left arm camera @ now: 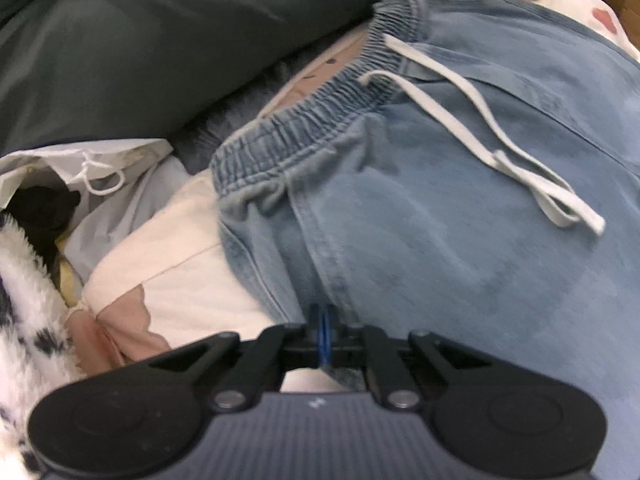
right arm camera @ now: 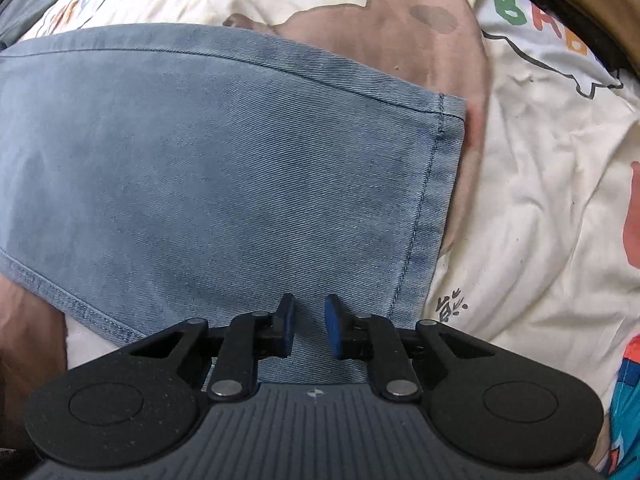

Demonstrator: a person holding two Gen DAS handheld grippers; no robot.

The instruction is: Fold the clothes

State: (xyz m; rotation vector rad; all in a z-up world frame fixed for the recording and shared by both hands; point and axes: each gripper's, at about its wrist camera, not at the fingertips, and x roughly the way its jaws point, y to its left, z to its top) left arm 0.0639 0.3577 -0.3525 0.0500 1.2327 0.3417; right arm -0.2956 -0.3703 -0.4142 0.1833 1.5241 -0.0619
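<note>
Light blue jeans lie on a cream printed bed cover. In the left wrist view their elastic waistband (left arm camera: 304, 120) with a white drawstring (left arm camera: 496, 128) runs across the top. My left gripper (left arm camera: 324, 332) is shut, its blue pads pinching the jeans' (left arm camera: 440, 260) side seam a little below the waistband. In the right wrist view one trouser leg (right arm camera: 200, 168) lies flat, its hem (right arm camera: 432, 200) to the right. My right gripper (right arm camera: 310, 330) points down over the leg's near edge by the hem. It is open, with flat denim showing in the gap between its pads.
A dark green duvet (left arm camera: 160, 40) bulks up behind the waistband. A pale drawstring bag (left arm camera: 100, 176) and a black-and-white fluffy blanket (left arm camera: 28, 300) lie at the left. The cream bed cover (right arm camera: 540, 200) spreads right of the hem, with a brown curved edge (right arm camera: 580, 8) at the far corner.
</note>
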